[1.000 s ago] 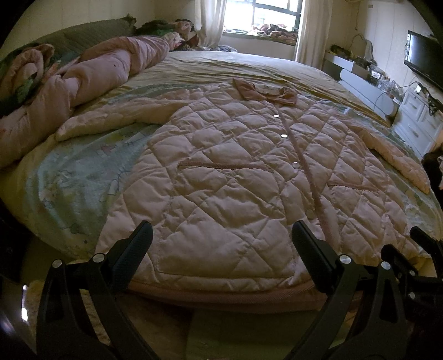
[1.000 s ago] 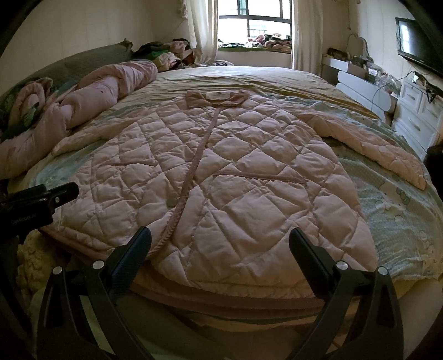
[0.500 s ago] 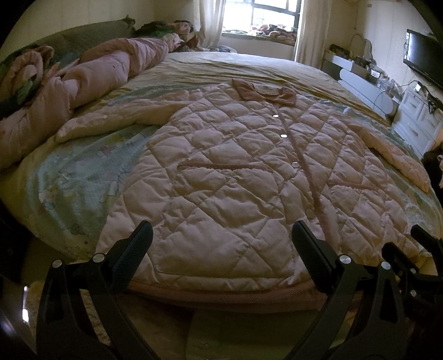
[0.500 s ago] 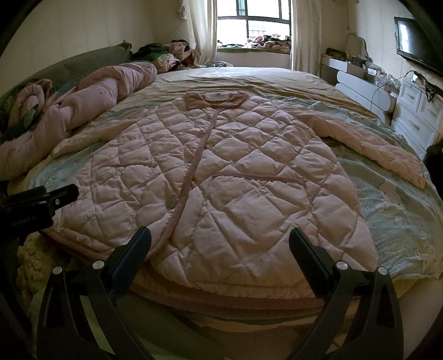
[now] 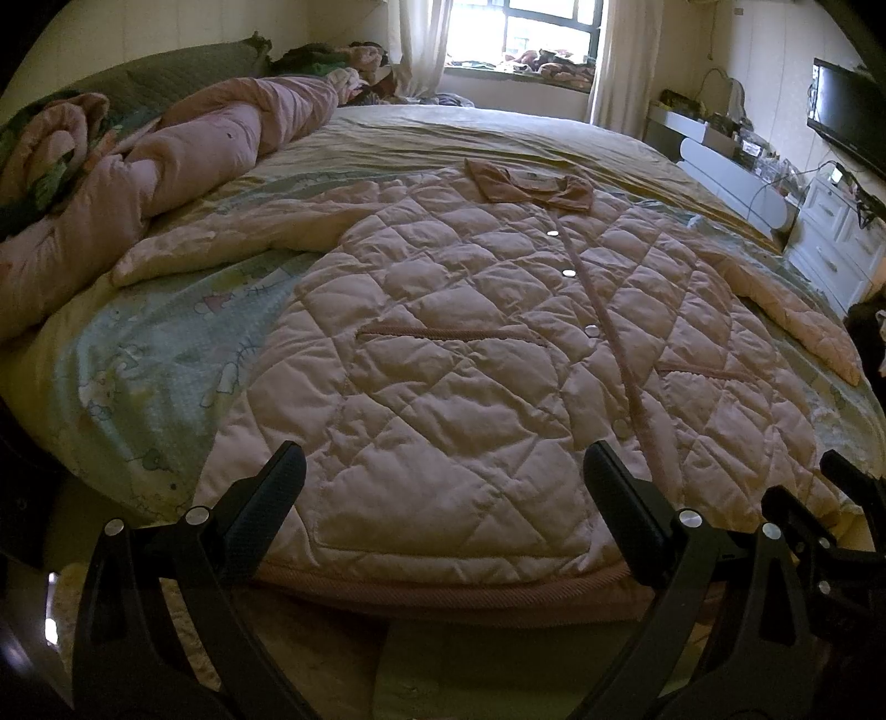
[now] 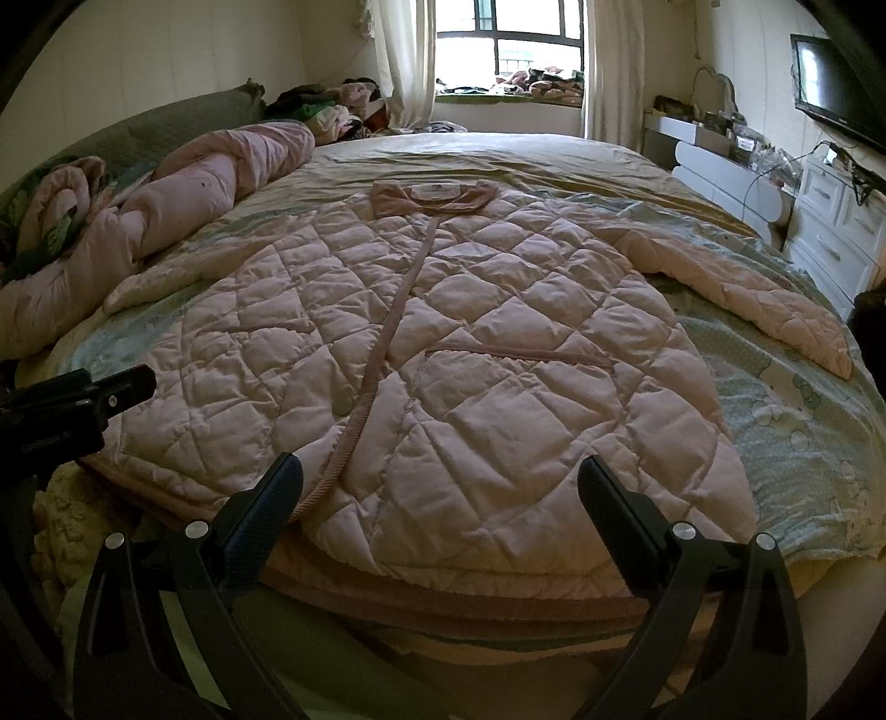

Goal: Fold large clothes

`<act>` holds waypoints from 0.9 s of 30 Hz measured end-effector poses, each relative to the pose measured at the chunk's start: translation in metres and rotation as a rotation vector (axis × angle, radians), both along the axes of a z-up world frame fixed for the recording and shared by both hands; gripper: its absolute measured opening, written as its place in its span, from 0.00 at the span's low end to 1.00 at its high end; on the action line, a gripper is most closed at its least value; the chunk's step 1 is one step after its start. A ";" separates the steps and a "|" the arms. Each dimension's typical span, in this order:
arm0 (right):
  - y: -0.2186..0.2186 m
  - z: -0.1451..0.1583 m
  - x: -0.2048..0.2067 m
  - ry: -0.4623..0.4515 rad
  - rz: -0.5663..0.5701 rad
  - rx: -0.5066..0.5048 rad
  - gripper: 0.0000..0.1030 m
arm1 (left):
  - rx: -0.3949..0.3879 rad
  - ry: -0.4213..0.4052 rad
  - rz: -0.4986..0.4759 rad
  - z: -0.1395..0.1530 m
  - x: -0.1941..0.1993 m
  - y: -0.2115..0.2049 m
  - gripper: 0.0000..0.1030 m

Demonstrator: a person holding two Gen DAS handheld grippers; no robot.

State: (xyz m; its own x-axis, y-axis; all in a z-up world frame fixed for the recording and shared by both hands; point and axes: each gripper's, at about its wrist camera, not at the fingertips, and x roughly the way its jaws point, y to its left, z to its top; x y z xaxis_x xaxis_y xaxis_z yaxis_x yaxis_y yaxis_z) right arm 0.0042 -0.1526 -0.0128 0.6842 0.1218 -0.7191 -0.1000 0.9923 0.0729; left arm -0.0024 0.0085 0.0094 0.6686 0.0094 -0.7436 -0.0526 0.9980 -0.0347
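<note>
One quilted pink coat point(image 5: 454, 354) lies flat, front up, on the bed point(image 5: 498, 133), two sleeves spread, two pockets, three snaps showing. My left gripper point(image 5: 443, 482) and right gripper point(image 6: 440, 482) hover at its hem, both wide open, holding nothing. One rolled duvet point(image 5: 183, 160) lies left.

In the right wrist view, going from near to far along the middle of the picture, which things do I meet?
Gripper with open jaws → quilted coat → its collar → yellow bedsheet → window.

Both wrist views low at bed point(image 5: 166, 354) foot, facing window point(image 6: 509, 41), sharing quilted jacket point(image 5: 470, 387)
</note>
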 end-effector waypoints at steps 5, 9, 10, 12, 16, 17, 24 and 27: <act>0.000 0.000 0.001 0.001 0.001 0.001 0.96 | 0.002 -0.001 0.000 0.000 0.000 0.000 0.91; 0.001 -0.001 0.001 0.005 0.003 0.000 0.96 | 0.002 0.004 -0.001 0.000 0.001 0.002 0.91; 0.001 -0.002 0.002 0.008 0.004 0.000 0.96 | 0.002 0.005 0.000 0.000 0.002 0.002 0.91; 0.001 -0.003 0.005 0.010 0.005 -0.002 0.96 | 0.002 0.007 0.001 -0.001 0.003 0.004 0.91; 0.003 -0.004 0.008 0.010 0.007 -0.001 0.96 | 0.005 0.010 0.001 -0.003 0.006 0.003 0.91; 0.003 -0.004 0.010 0.009 0.008 -0.002 0.96 | 0.004 0.009 0.002 -0.004 0.007 0.002 0.91; 0.008 -0.004 0.029 0.018 0.037 0.002 0.96 | 0.010 0.014 0.009 -0.009 0.016 0.001 0.91; 0.008 -0.002 0.037 0.022 0.045 0.010 0.96 | 0.009 0.016 0.013 -0.009 0.024 0.001 0.91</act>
State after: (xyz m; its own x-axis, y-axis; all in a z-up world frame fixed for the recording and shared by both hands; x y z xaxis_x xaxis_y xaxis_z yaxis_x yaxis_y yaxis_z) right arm 0.0410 -0.1450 -0.0152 0.6621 0.1597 -0.7322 -0.1429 0.9860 0.0859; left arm 0.0218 0.0098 0.0002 0.6566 0.0248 -0.7538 -0.0661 0.9975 -0.0247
